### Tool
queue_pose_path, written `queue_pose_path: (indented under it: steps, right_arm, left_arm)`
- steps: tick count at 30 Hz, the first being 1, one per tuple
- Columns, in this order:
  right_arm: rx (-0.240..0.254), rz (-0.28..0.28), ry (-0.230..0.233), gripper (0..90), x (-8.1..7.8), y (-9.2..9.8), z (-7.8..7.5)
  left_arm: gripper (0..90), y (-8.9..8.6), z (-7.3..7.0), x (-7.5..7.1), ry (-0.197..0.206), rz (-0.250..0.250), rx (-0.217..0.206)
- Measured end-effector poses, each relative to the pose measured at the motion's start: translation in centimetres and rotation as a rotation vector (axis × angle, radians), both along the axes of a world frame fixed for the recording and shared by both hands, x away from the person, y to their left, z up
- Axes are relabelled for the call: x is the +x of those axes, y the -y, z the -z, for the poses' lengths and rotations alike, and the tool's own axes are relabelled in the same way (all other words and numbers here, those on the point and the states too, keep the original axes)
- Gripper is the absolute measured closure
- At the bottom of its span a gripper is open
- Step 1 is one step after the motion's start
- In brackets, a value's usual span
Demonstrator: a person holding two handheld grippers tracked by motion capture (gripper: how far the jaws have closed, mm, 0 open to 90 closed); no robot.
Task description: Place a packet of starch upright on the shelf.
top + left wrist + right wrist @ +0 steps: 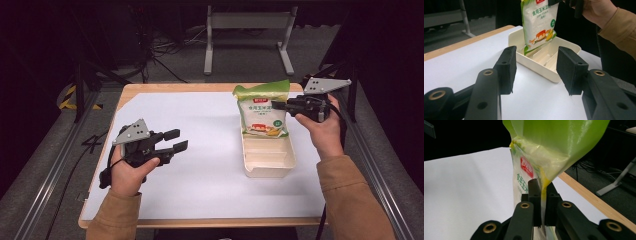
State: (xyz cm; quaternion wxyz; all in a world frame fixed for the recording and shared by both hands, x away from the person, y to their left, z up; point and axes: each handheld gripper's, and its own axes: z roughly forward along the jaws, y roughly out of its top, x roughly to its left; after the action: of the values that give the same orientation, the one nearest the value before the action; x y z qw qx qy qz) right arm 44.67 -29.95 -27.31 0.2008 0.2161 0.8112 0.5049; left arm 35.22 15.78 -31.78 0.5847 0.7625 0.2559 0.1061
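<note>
The right gripper pinched the bag upright, its bottom right over the box; the left gripper waited half open, well away

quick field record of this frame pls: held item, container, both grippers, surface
held item: green and white pouch, upright, pinched at its edge
container: cream divided tray, pouch's bottom end at or inside its far end
right gripper: shut on the pouch, fingers clamping the film
left gripper: open, holding nothing, apart from the tray
surface: white sheet on a wooden table
</note>
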Motion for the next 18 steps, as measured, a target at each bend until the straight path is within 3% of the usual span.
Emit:
queue_pose_path:
  steps: [11, 18]
  right_arm:
    - [0.006, -0.025, 0.017, 86.5, 0.7, 0.4, 1.2]
    - [0.003, -0.021, -0.002, 86.5, 1.1, 0.6, 2.6]
  left_arm:
    - [51.8, -0.3, 0.0, -0.1, 0.009, -0.011, 0.003]
    - [51.9, -0.2, 0.0, -0.1, 0.007, -0.012, 0.003]
